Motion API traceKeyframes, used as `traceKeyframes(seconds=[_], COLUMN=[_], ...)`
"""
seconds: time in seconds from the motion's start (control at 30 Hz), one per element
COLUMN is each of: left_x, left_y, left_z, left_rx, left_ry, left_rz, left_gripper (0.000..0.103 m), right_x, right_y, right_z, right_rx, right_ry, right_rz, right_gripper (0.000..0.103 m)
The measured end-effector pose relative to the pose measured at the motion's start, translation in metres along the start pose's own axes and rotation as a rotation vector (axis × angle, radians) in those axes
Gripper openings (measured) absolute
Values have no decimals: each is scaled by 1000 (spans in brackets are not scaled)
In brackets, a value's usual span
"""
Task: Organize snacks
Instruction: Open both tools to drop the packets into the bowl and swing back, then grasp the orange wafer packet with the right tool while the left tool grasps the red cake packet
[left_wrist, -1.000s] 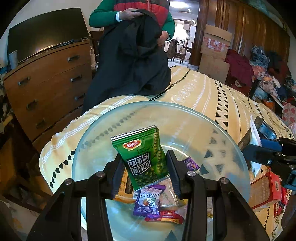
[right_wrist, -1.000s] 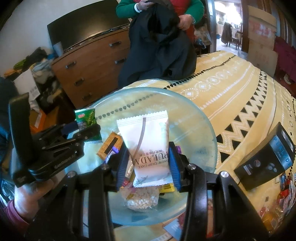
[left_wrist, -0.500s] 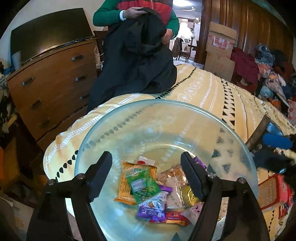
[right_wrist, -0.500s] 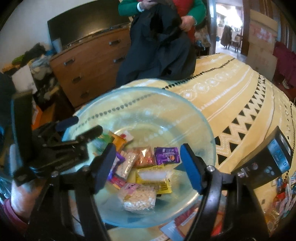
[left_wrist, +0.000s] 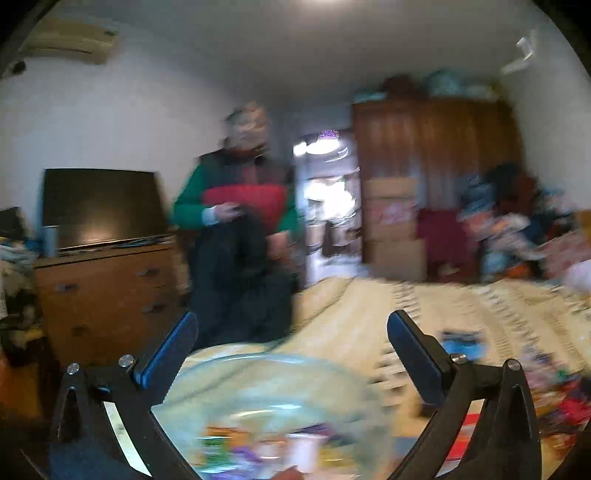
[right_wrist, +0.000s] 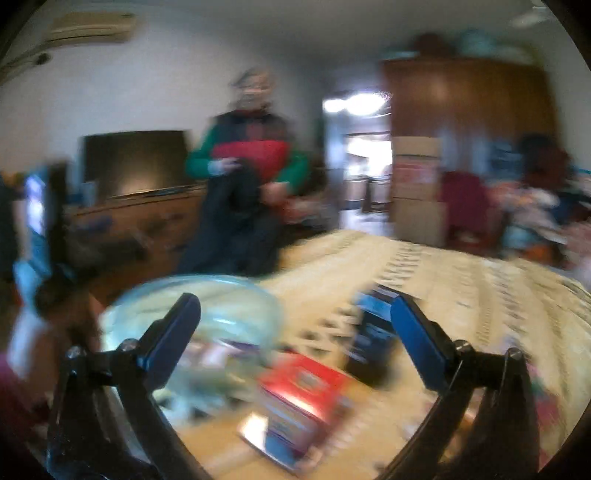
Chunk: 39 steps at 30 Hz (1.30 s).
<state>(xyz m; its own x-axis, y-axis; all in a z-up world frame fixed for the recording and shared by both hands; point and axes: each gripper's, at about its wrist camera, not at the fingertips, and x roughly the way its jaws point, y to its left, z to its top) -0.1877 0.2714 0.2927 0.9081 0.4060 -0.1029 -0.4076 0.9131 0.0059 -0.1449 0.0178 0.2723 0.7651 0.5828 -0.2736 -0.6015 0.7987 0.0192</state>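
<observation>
Both grippers, left and right, had just opened, empty; I'd steady before grabbing the red cardboard snack box beside the clear glass bowl.

Clear glass bowl sits on the yellow patterned bedspread w/ small colourful snack packets heaped in its bottom — too blurred to tell apart. Red-and-blue snack box lies flat just beside bowl.
</observation>
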Motion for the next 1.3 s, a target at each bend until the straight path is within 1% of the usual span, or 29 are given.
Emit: traceKeyframes(seconds=[0.03, 0.07, 0.13, 0.2, 0.23, 0.27, 0.3, 0.33, 0.37, 0.47, 0.5, 0.6, 0.63, 0.7, 0.73, 0.77, 0.8, 0.83, 0.9, 0.93, 0.97, 1.0, 1.03, 1.07, 1.1, 1.13, 1.17, 1.2, 1.3], left_x=[-2, -3, -7, -11, -11, -11, -9, -8, -7, -5, -2, -1, -1, -2, 0, 2, 4, 3, 5, 10, 13, 15, 18, 21, 23, 24, 25, 24, 25], left_y=[-17, -34, -72, -109, -122, -139, -154, -174, -188, -228, -240, -261, -265, -266, -268, -269, -270, -268, -266, -265, -264, -263, -262, -261, -260, -258, -256, -254, -248], left_z=[-1, -3, -13, -27, -33, -42, -49, -62, -72, -101, -112, -136, -143, -154, -159, -162, -165, -165, -167, -167, -166, -165, -165, -165, -164, -164, -164, -163, -165], left_rx=[-10, -3, 46, 85, 93, 105, 117, 135, 150, 192, 206, 226, 234, 242, 242, 242, 243, 240, 231, 227, 221, 213, 203, 195, 192, 187, 183, 182, 173], left_ry=[28, 47, 81, 122, 141, 178, 211, 258, 284, 371, 413, 485, 505, 534, 546, 554, 562, 566, 566, 564, 562, 561, 561, 566, 571, 577, 579, 577, 586], left_rz=[-84, -132, -191, -276, -311, -353, -380, -427, -456, -529, -554, -580, -586, -586, -586, -583, -577, -572, -565, -564, -558, -552, -545, -537, -531, -527, -526, -526, -531], left_gripper=[103, 103, 103, 103, 103, 103, 103, 103, 103, 103, 103, 103, 103, 103, 103, 103, 103, 103, 103, 103, 103, 103, 103, 103, 103, 103, 103, 103, 103], right_x=[-6, -10, -16, -19, -21, -21, -19, -16, -10, 14, 25, 52, 58, 71, 73, 74, 73, 71, 55, 47, 42, 40, 38, 39, 41, 43, 40, 36, 35], right_y=[-17, -34, -73, -114, -136, -162, -189, -211, -238, -281, -295, -320, -323, -324, -323, -320, -318, -317, -299, -282, -262, -247, -226, -208, -196, -188, -182, -181, -202], right_z=[-19, -37, -72, -104, -119, -135, -150, -160, -172, -186, -191, -203, -207, -208, -209, -206, -204, -201, -188, -182, -180, -182, -187, -194, -199, -202, -202, -197, -172], right_rx=[9, 31, 98, 165, 206, 262, 325, 370, 424, 441, 450, 471, 473, 461, 448, 435, 429, 432, 427, 411, 391, 378, 359, 335, 314, 289, 265, 246, 214], right_ry=[62, 124, 233, 346, 400, 454, 508, 551, 594, 641, 663, 706, 708, 710, 706, 700, 687, 662, 586, 559, 550, 555, 576, 612, 648, 685, 699, 684, 617], right_rz=[-48, -77, -124, -186, -221, -250, -277, -297, -323, -374, -372, -391, -396, -391, -378, -370, -370, -350, -276, -221, -160, -123, -71, -8, 38, 71, 85, 91, 101], right_gripper=[103, 103, 103, 103, 99, 90, 86, 79, 76, 78, 77, 77, 77, 72, 58, 55, 53, 53, 53, 53, 53, 55, 55, 58, 63, 71, 73, 77, 79])
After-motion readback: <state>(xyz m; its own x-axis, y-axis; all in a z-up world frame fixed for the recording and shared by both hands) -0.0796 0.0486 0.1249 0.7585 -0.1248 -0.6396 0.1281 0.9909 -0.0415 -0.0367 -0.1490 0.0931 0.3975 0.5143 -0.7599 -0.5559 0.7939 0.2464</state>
